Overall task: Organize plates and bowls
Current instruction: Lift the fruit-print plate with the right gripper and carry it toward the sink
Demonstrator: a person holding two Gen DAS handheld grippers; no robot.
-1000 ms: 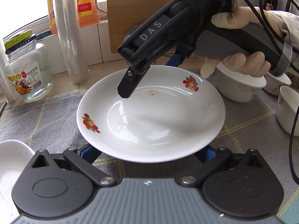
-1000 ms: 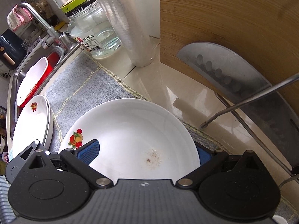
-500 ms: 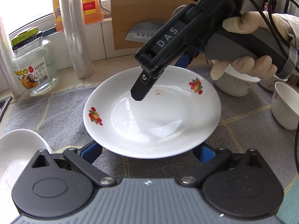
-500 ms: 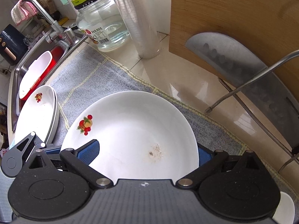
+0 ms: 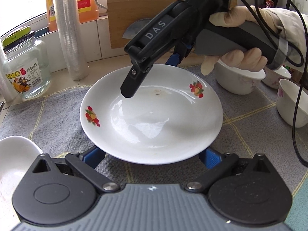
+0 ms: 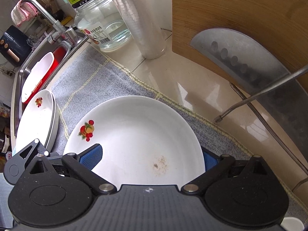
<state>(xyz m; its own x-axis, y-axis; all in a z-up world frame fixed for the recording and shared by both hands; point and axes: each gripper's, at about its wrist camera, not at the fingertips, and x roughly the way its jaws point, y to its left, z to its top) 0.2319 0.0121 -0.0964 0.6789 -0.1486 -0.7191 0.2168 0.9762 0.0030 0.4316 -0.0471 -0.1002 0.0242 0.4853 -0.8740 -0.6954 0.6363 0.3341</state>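
Right wrist view: the right gripper is grasping the plate, with one blue pad on top of the rim and the other under it. A second ago the plate was close to the wooden board. Now it is farther from the board and closer to the stack of plates by the sink. The brown spot sits in the same place by the gripper, so the plate rides along with it. The left gripper is spread wide under the plate's near edge and grips nothing. I think the plate is on its way to the stack. The bowls wait on the cloth.
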